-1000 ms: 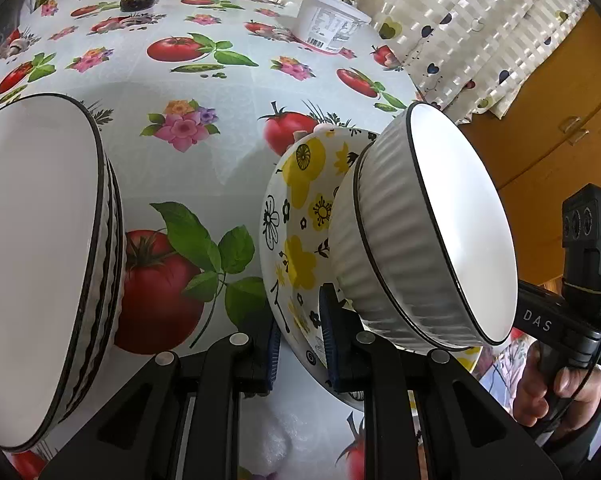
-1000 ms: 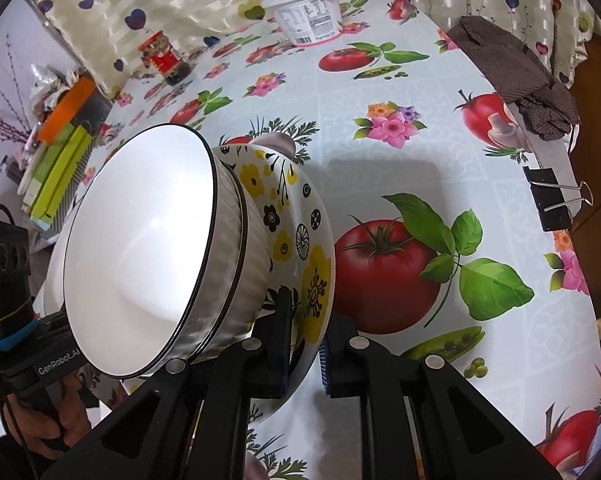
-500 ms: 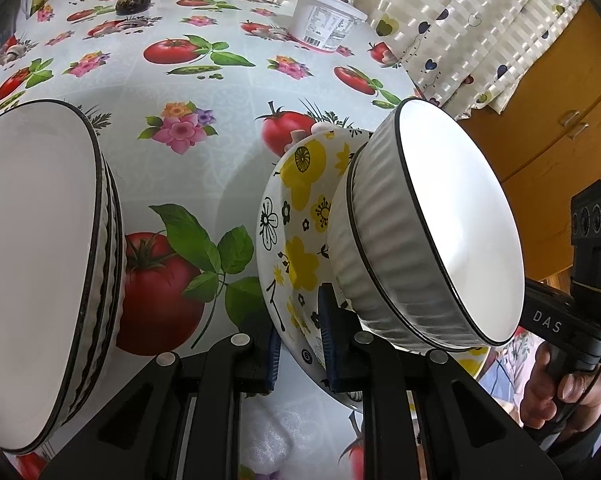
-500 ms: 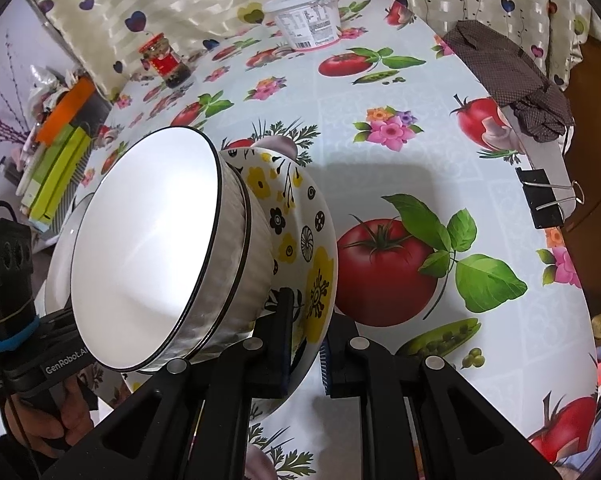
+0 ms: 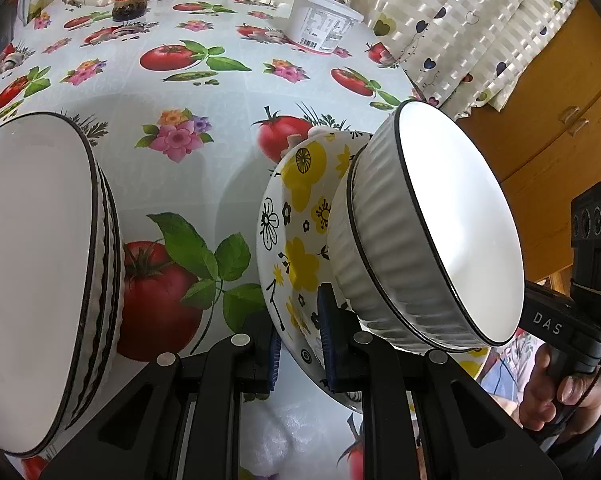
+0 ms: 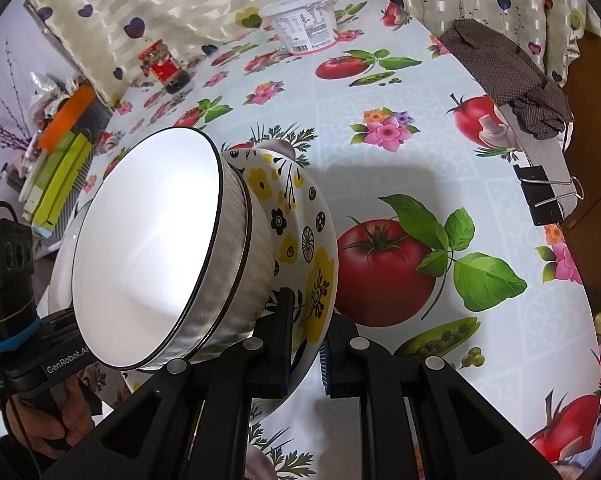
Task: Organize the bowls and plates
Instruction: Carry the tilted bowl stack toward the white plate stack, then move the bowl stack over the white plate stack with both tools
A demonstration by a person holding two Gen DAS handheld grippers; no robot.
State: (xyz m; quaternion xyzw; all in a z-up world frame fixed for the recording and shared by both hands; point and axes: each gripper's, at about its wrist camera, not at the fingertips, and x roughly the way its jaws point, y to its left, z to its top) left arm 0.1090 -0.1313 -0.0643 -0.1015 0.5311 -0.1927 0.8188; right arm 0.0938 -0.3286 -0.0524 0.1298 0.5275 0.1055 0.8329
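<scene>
Hand-held grippers (image 5: 298,344) (image 6: 305,344), both clamped on floral bowl (image 5: 300,216) rim.

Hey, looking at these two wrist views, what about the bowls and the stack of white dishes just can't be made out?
- Floral bowl: its inside, hidden in both views by the white ribbed bowls nested in it.
- White dish stack: cut off by the left wrist view's left edge; count unclear.
- Tub: label print too small, both views.
- Left gripper: pad contact on the floral rim unclear, left wrist view.
</scene>
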